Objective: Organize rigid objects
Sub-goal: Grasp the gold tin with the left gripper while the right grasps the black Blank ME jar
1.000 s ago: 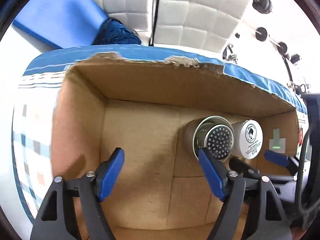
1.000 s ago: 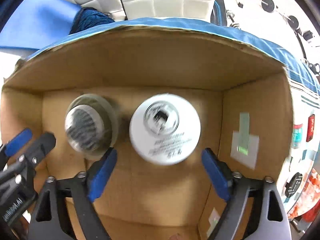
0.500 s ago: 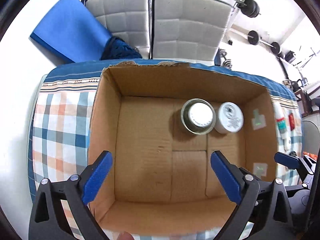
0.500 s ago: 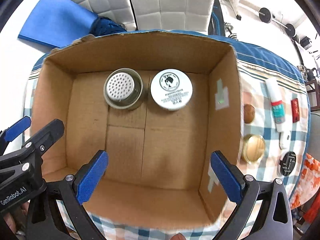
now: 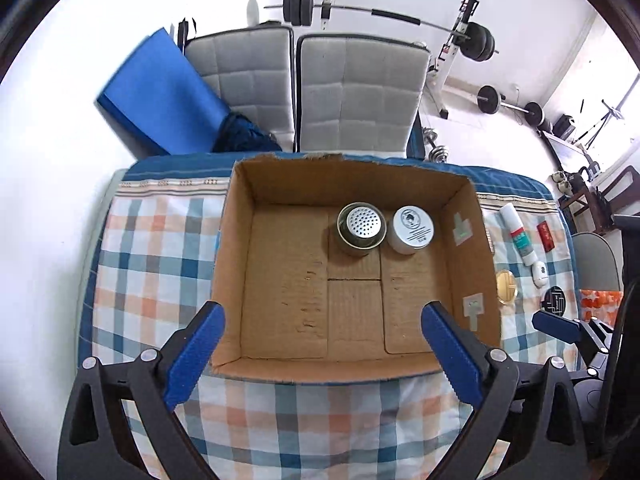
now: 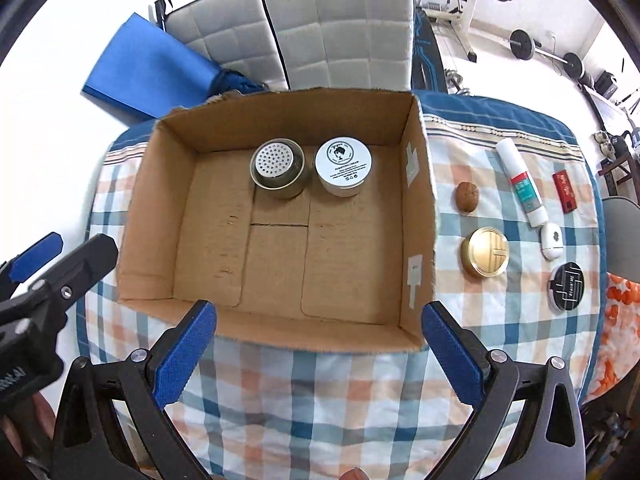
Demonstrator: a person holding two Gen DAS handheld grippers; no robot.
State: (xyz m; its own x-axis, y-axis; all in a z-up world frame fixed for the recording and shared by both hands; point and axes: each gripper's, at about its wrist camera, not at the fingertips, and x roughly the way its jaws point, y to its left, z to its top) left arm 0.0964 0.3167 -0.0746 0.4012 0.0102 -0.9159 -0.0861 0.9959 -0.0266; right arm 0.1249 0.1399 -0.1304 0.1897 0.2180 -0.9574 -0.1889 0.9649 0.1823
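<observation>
An open cardboard box (image 6: 416, 168) (image 5: 240, 240) stands on a checked cloth. Inside at the back are a metal shaker jar (image 6: 278, 168) (image 5: 362, 229) and a white cream jar (image 6: 343, 170) (image 5: 412, 229), side by side. Right of the box lie a walnut (image 6: 467, 197), a gold round tin (image 6: 485, 252) (image 5: 506, 287), a white tube (image 6: 520, 182) (image 5: 520, 239), a white small case (image 6: 551, 241), a black round tin (image 6: 567, 286) and a red small item (image 6: 565, 192). My left gripper (image 5: 320, 348) and right gripper (image 6: 320, 348) are both open and empty, above the box's near edge.
Two grey padded chairs (image 6: 340, 32) and a blue mat (image 6: 148, 68) stand behind the table. Weights and a barbell rack (image 5: 460, 40) are at the back right. An orange patterned cloth (image 6: 620, 320) lies at the table's right edge.
Both grippers have pulled up and back out of the box, away from the two jars. The whole box and the items on the cloth have come into view.
</observation>
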